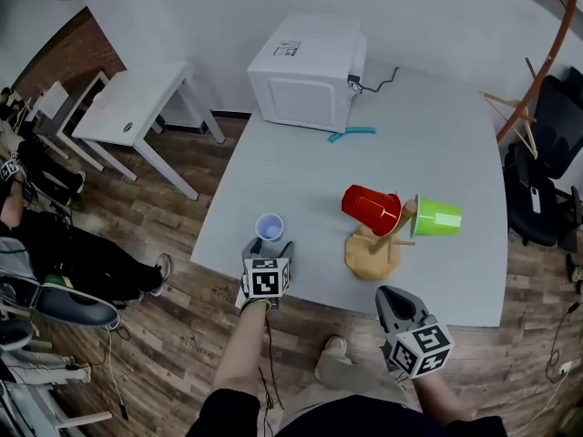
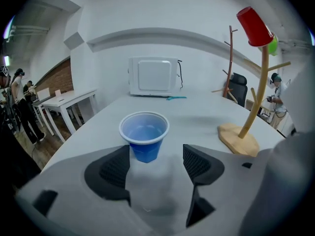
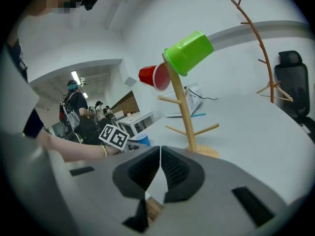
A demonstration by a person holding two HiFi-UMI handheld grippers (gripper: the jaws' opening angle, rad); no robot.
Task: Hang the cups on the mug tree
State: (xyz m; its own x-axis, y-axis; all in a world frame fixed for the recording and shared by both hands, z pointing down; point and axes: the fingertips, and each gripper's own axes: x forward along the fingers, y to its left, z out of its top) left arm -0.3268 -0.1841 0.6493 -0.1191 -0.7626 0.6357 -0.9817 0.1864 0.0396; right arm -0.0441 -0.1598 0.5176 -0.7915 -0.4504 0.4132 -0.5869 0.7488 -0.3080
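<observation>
A blue cup (image 1: 270,227) stands upright near the front left edge of the grey table (image 1: 301,167). My left gripper (image 1: 270,249) is right behind it, open. In the left gripper view the blue cup (image 2: 144,134) sits just beyond the spread fingertips of that gripper (image 2: 156,163), and no pad touches it. The wooden mug tree (image 1: 373,253) carries a red cup (image 1: 371,209) and a green cup (image 1: 437,217) on its pegs. My right gripper (image 1: 390,297) hovers at the table's front edge below the tree, shut and empty (image 3: 160,154). From that side the green cup (image 3: 189,52) and red cup (image 3: 153,76) hang high.
A white microwave (image 1: 308,71) stands at the table's far end with a teal tool (image 1: 353,134) before it. A white desk (image 1: 127,103) stands to the left, a wooden coat rack (image 1: 537,71) and a black chair (image 1: 547,171) to the right. People stand at the left.
</observation>
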